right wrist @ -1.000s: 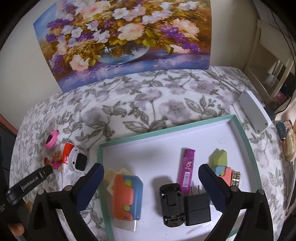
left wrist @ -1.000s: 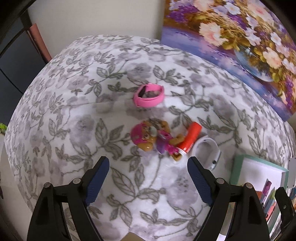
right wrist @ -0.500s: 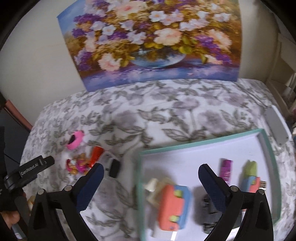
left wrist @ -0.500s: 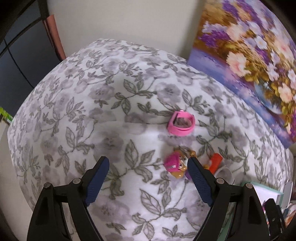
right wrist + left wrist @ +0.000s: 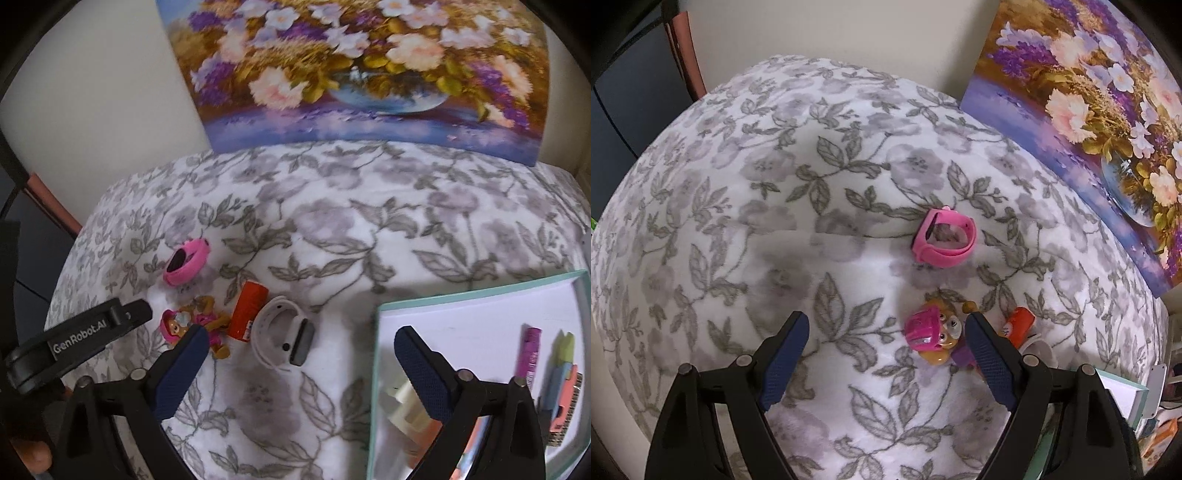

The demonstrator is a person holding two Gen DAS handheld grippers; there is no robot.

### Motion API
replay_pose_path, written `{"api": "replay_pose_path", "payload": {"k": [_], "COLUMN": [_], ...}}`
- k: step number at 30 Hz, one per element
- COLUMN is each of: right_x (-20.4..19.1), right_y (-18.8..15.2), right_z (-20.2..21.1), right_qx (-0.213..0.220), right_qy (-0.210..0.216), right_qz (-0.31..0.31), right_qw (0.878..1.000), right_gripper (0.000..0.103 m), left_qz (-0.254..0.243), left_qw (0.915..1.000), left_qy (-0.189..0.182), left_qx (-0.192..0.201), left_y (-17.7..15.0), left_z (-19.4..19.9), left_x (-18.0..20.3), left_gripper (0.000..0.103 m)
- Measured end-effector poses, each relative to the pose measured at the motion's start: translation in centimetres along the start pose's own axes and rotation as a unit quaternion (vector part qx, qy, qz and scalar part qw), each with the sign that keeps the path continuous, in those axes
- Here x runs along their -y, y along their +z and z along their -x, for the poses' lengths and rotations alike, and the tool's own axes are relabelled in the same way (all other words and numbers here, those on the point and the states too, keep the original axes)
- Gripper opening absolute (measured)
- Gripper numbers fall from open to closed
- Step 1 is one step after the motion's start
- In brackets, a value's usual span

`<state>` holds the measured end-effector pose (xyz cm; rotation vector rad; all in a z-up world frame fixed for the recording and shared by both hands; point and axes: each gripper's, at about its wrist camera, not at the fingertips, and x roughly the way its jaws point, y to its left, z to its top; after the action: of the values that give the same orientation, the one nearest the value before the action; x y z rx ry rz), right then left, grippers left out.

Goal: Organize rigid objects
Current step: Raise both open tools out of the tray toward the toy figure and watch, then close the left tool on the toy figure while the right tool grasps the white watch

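On the floral cloth lie a pink watch, a pink-helmeted dog toy, a red tube and a white watch. My left gripper is open and empty, with the dog toy near its right finger; it also shows in the right wrist view. My right gripper is open and empty, just in front of the white watch. A teal-rimmed white tray at right holds a purple lighter and other small items.
A flower painting leans on the wall behind the table. The table's left edge drops off near a dark cabinet. A white device lies beyond the tray.
My right gripper has swung left from over the tray toward the white watch and toys. My left gripper has shifted left and back, so the toys now sit at its right finger.
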<state>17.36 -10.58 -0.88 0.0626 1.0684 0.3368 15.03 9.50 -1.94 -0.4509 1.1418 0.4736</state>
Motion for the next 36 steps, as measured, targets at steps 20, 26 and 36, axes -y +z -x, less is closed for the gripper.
{"api": "replay_pose_path", "payload": {"k": [20,26,36], "right_x": [-1.3,-1.4,-1.1], "right_y": [-1.1,-1.1,-1.2], "right_z": [-5.2,-5.8,-5.9], "right_qx": [-0.041,-0.036,-0.029], "right_qy": [-0.011,-0.01,-0.012], "right_qz": [0.036,0.038,0.034], "right_qw": [0.998,0.999,0.999], "right_gripper": [0.082,0.082,0.061], "left_qz": [0.007,-0.001,-0.027], "left_qw": [0.9997,0.999,0.997], "left_qy": [-0.023,-0.042,-0.062], "left_qx": [-0.007,-0.018,-0.037], "left_y": [-0.3,-0.4,-0.8], "left_z": [-2.0,-2.5,-3.7], "left_x": [0.6,1.3,2.6], "left_gripper": [0.087,0.087,0.087]}}
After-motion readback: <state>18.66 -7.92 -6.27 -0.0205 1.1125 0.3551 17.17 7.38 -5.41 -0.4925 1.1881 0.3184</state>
